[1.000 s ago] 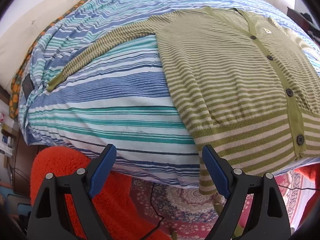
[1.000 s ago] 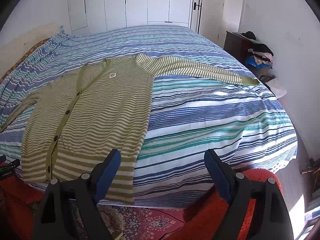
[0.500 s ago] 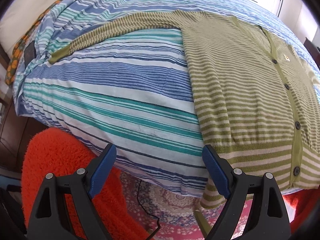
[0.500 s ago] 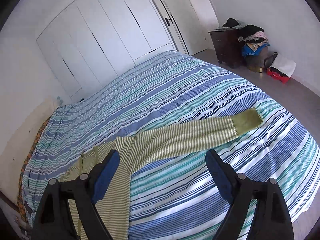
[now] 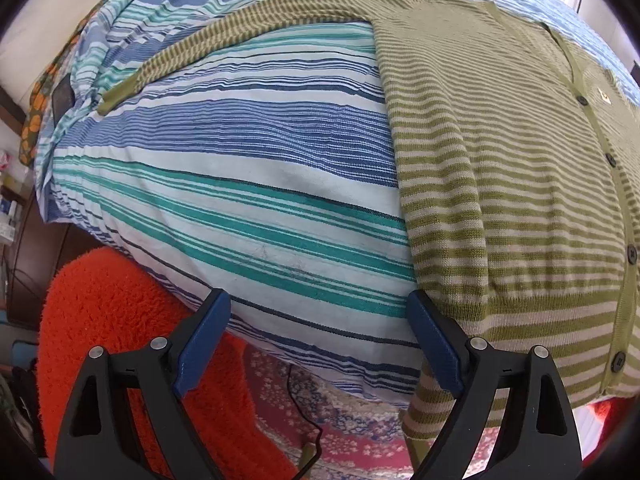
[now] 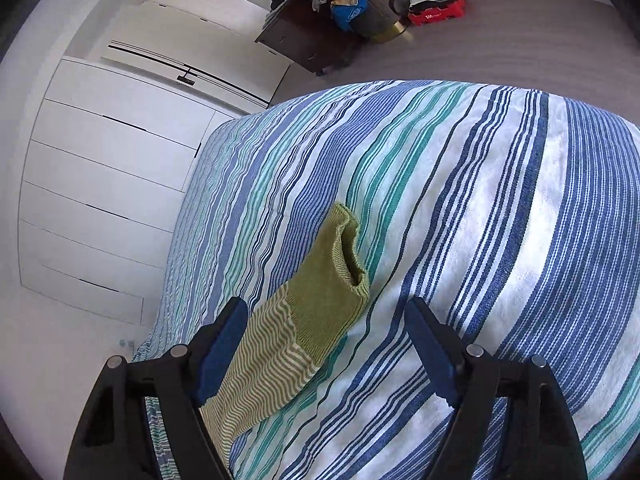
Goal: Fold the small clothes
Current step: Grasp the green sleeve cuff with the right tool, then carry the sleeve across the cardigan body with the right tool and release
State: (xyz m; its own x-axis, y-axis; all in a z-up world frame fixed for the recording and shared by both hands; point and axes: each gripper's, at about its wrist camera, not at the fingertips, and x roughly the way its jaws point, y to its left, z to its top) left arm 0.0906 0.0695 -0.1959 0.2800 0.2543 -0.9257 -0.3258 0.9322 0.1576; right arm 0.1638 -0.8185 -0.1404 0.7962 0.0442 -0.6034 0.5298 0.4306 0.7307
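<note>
A green-and-cream striped cardigan [image 5: 500, 168] lies flat, buttoned, on the striped bedspread [image 5: 248, 184], one sleeve [image 5: 224, 32] stretched out to the far left. My left gripper [image 5: 320, 340] hangs over the bed's near edge; its jaws are opening with only bedspread between them, and the right finger stands at the cardigan's hem corner [image 5: 452, 312]. In the right wrist view the other sleeve's plain green cuff [image 6: 332, 276] lies on the bedspread [image 6: 500, 220]. My right gripper [image 6: 324, 344] is just above it, jaws closing, with the sleeve between them beside the left finger [image 6: 220, 344], not pinched.
An orange fluffy rug [image 5: 120, 320] and a red patterned carpet [image 5: 320, 408] with a black cable lie below the bed edge. Beyond the bed stand white wardrobe doors [image 6: 100, 160], a dark dresser [image 6: 308, 40] piled with clothes, and a red box [image 6: 436, 12] on the floor.
My right gripper swept along the outstretched sleeve to its cuff, rolling and dropping close over it. My left gripper edged nearer the hem corner and tilted down.
</note>
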